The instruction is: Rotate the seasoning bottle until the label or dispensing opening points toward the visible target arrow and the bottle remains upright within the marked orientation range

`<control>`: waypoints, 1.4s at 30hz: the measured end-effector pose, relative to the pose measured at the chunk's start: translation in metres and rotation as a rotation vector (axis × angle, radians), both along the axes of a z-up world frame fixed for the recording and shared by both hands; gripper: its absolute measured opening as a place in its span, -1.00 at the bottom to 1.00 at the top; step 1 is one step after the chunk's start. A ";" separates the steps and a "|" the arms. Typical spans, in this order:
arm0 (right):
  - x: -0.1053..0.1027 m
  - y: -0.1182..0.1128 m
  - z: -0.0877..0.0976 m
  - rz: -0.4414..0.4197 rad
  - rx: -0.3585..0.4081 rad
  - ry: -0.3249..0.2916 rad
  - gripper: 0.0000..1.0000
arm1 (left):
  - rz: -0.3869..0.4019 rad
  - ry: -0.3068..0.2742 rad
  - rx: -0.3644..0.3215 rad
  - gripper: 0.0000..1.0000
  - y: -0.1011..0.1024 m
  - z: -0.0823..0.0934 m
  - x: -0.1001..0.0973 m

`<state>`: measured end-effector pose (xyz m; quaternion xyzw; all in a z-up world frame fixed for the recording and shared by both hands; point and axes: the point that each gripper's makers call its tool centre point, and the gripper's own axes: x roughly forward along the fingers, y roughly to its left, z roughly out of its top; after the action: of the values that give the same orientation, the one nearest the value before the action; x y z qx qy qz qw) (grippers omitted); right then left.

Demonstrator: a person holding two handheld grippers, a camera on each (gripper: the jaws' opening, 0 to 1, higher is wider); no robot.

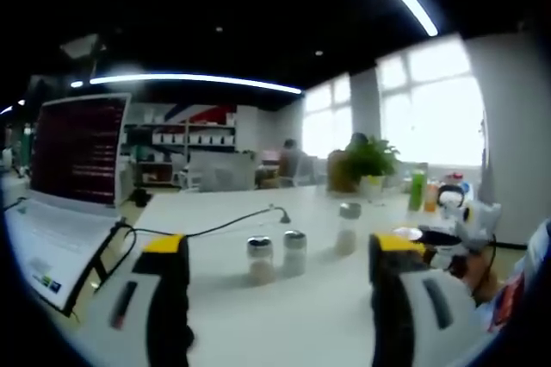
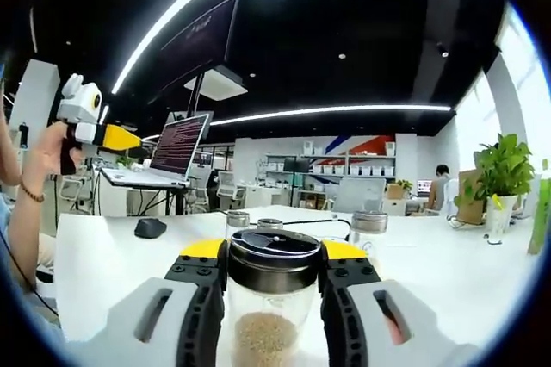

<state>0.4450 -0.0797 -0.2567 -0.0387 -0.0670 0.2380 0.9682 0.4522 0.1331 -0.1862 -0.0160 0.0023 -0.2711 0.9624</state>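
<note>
- A glass seasoning bottle (image 2: 274, 298) with a dark metal lid is seen in the right gripper view, upright, with pale granules settled at its bottom; it stands on the white table (image 2: 103, 255), close to the camera.
- It is clasped by the right gripper (image 2: 274, 285), whose black yellow-tipped jaws press against the bottle's sides just under the lid.
- Behind it, three more jars with silver lids (image 2: 368, 229) are seen further along the table (two of them partly hidden by the held bottle).
- A black mouse (image 2: 151, 227) lies on the table to the left, and a laptop (image 2: 172, 152) is raised on a stand beyond it.
- The left gripper (image 2: 99, 130) is held in the air at the left edge of that view by a hand (image 2: 47, 156).
- In the left gripper view, the left gripper (image 1: 280, 264) is seen with its jaws spread wide and nothing between them.
- Three jars (image 1: 275, 255) stand well ahead of it on the table, with a black cable (image 1: 224, 225) and an open laptop (image 1: 65, 195) to the left.
- A potted plant (image 1: 370, 164) is placed further back.
</note>
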 end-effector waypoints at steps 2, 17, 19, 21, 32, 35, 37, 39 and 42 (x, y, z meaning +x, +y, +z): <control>-0.004 -0.001 0.003 -0.003 0.003 -0.005 0.01 | 0.000 -0.003 0.005 0.82 0.000 0.000 0.000; -0.009 0.006 0.012 0.094 -0.017 -0.003 0.41 | 0.001 0.005 0.010 0.81 0.001 -0.002 0.002; -0.010 0.009 0.015 0.125 -0.011 -0.006 0.40 | 0.000 0.007 0.010 0.81 0.001 -0.002 0.002; -0.009 0.012 0.018 0.157 -0.021 -0.009 0.40 | 0.002 0.007 0.009 0.81 0.003 -0.002 0.003; -0.009 0.014 0.033 0.260 -0.028 -0.011 0.34 | 0.001 0.009 0.011 0.80 0.002 -0.003 0.002; -0.009 0.010 0.040 0.284 -0.032 -0.012 0.34 | 0.005 0.013 0.011 0.80 0.003 -0.004 0.003; -0.010 0.010 0.042 0.311 -0.055 -0.016 0.34 | 0.004 0.014 0.012 0.80 0.003 -0.005 0.003; -0.013 0.011 0.043 0.346 -0.056 -0.006 0.34 | 0.004 0.014 0.013 0.80 0.003 -0.005 0.003; -0.015 0.010 0.044 0.387 -0.053 0.003 0.34 | 0.005 0.012 0.012 0.80 0.003 -0.004 0.002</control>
<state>0.4301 -0.0698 -0.2125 -0.0505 -0.0656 0.4217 0.9030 0.4546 0.1365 -0.1903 -0.0117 0.0097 -0.2686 0.9631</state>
